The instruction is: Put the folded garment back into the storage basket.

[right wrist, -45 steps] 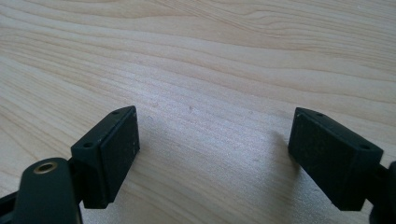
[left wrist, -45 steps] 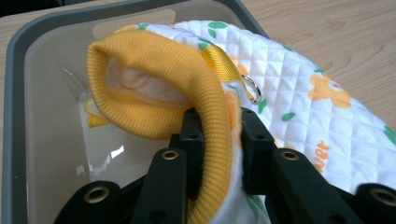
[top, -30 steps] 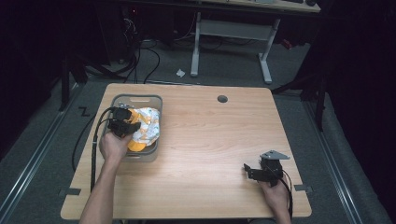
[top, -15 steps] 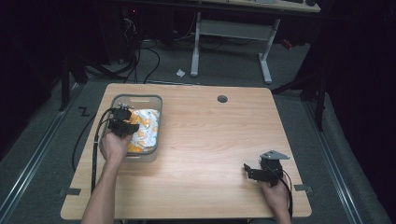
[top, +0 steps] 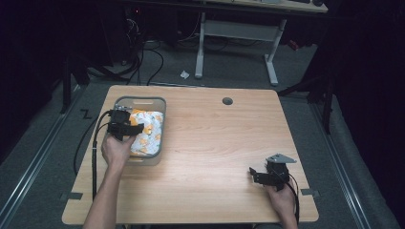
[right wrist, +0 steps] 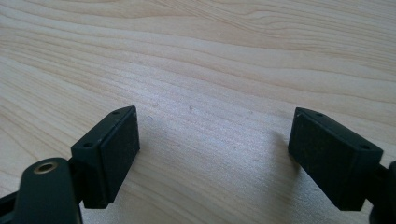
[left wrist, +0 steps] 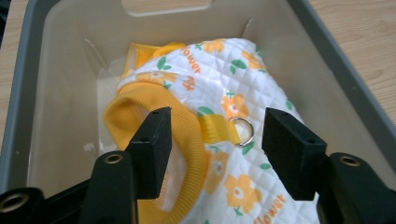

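Left tongs (left wrist: pixel 215 135) just opened over floral garment (left wrist: pixel 233 93) in grey bin (left wrist: pixel 336 70); right tongs (right wrist: pixel 212 154) apart on bare table (top: pixel 215 138).

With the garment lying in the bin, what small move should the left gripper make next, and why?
Probably lift straight up and clear. The left gripper has just been opening; its pads no longer press the floral garment, which rests inside the grey bin.
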